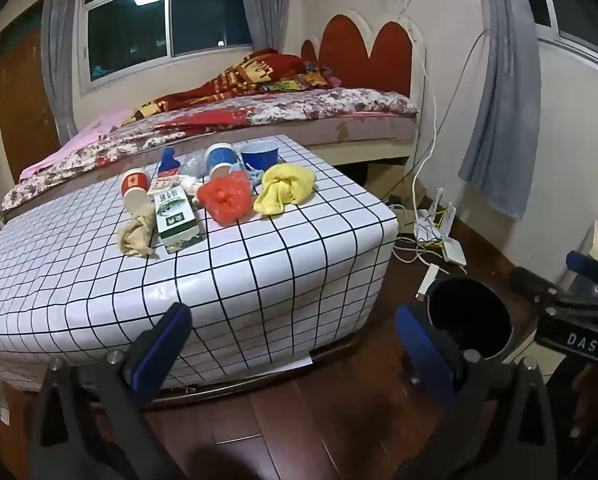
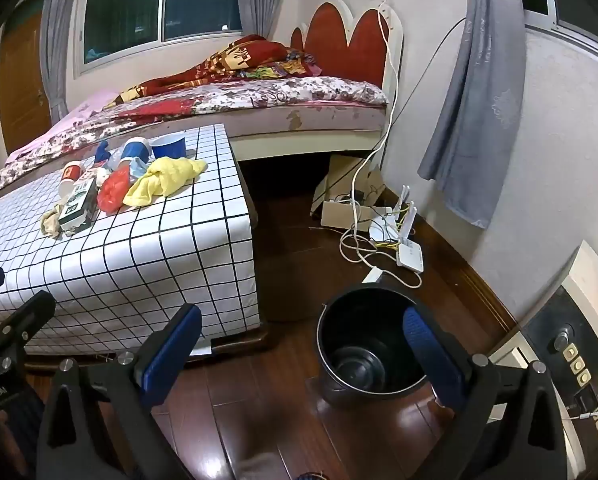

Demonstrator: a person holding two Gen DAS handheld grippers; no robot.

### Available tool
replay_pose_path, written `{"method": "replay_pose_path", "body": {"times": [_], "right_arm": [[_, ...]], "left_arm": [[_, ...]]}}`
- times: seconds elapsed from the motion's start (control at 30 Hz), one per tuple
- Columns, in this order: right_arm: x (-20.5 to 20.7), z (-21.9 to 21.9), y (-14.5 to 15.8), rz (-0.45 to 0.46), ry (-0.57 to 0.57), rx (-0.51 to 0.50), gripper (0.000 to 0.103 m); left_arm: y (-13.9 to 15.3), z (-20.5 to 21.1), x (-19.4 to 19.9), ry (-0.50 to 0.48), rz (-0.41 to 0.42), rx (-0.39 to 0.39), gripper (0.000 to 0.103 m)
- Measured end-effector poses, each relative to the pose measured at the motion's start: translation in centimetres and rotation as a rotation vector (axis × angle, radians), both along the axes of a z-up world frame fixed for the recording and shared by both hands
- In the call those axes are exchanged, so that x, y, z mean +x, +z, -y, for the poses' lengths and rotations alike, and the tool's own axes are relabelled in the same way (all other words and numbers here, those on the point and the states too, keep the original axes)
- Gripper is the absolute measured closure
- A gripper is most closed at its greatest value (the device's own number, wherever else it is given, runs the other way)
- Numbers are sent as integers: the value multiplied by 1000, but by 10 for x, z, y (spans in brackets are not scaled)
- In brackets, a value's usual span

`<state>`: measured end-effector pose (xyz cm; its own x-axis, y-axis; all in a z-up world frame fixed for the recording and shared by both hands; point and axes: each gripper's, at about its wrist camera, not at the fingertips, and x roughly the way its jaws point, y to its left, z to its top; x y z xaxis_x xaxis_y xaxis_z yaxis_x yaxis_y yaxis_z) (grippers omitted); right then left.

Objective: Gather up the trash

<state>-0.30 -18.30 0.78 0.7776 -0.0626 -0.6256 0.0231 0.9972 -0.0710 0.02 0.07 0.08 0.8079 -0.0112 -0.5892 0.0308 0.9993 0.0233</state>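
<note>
Trash lies at the far end of the checked table (image 1: 259, 272): a red paper cup (image 1: 135, 186), a green-and-white box (image 1: 175, 216), a crumpled brown paper (image 1: 137, 234), a red plastic bag (image 1: 227, 198), a yellow cloth (image 1: 285, 188), and a blue cup (image 1: 259, 154). A black bin (image 2: 371, 344) stands empty on the floor right of the table. My left gripper (image 1: 293, 348) hangs open before the table's near edge, holding nothing. My right gripper (image 2: 303, 350) is open over the floor, its right finger in front of the bin's mouth.
A bed (image 1: 259, 120) runs behind the table. Cables and a white router (image 2: 409, 254) lie on the wooden floor by the right wall, under a grey curtain (image 2: 475, 100). A cabinet (image 2: 571, 344) stands at the right edge.
</note>
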Motion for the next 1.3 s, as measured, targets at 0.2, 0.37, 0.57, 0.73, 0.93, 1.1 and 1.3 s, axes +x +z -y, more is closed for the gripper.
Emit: {"method": "replay_pose_path", "body": {"times": [0.2,0.37,0.57,0.73,0.93,1.1,1.3], "right_arm": [[0,0,0,-3,2,-3,1],[-1,0,0,-4,0,-5,1],[-1,-1,-2,-4,1,-4,1],[-2,-1,-1,-3,2,-5,1],[-2,-3,-4,-8,3,-5,1],[-2,-3,-4,-8,4,-5,1],[-3,-3,-5,-9,5,-5,1]], "left_arm": [[1,1,-1,-33,17,-2,1],[2,2,1,23,3,6,1],[-1,-1,-1,27,5,1,1],[-3,-3,-3,26,8,-2,1],[-3,-4,-3,27,9,-1,1],[-3,-4,-3,25,8,-4,1],[-2,-5,-3,21,11,0,1]]}}
